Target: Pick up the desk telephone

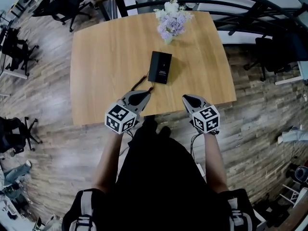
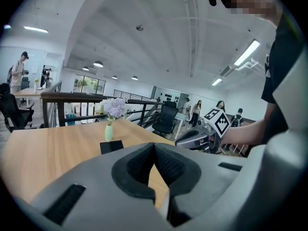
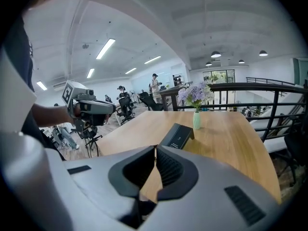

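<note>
Black desk telephone (image 2: 111,146) — lower edge hidden behind closed left claw (image 2: 154,144).

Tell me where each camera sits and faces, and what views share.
Head view: on the head, steeply down at the light wooden table and flat black desk telephone; forearms, left gripper, right gripper show.
Left gripper view: on that gripper, across the table; shut jaws, right gripper show.
Right gripper view: on that gripper, across the table; shut jaws, left gripper show.
All share the telephone.
</note>
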Tool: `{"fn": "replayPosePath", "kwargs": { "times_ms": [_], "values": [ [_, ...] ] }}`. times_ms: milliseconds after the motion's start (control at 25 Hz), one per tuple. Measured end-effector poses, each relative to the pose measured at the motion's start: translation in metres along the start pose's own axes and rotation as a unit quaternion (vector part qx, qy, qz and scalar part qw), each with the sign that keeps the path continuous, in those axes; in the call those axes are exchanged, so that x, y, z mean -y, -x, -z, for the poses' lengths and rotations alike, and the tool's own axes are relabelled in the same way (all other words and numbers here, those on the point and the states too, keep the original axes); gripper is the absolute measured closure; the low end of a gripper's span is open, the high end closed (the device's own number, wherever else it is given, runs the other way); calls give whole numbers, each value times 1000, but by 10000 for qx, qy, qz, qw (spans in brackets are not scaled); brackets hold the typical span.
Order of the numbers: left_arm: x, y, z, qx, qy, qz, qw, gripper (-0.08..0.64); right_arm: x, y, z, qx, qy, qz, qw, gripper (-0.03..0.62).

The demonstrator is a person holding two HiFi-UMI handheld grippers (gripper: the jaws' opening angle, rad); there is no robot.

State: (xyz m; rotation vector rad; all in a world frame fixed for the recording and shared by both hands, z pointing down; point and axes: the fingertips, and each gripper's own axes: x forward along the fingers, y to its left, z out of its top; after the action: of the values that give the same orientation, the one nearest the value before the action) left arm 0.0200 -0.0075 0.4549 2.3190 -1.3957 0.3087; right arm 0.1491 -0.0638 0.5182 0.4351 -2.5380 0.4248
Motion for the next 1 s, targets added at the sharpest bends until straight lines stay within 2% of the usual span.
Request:
{"fn": "replayPosePath", "kwargs": {
  "times_ms": [160,280,560,1000],
  "values": [
    [-15,-19,-1,-108,28,223,9997,538,1,-15,-10,-162,137,12,9998,565],
    [-24,-32,-4,-152,-36,397,9991,538,13,-24,-12,-270,74,148,9995,565],
    [-52,-51,-2,-219,142,715,9971,538,29,-39,-22,-374,-112,408,9984,565],
    [-92,-57,4,-367,148,1096,9932,538,28,-77,-27,-435,-323,693,9961,565]
  ]
}}
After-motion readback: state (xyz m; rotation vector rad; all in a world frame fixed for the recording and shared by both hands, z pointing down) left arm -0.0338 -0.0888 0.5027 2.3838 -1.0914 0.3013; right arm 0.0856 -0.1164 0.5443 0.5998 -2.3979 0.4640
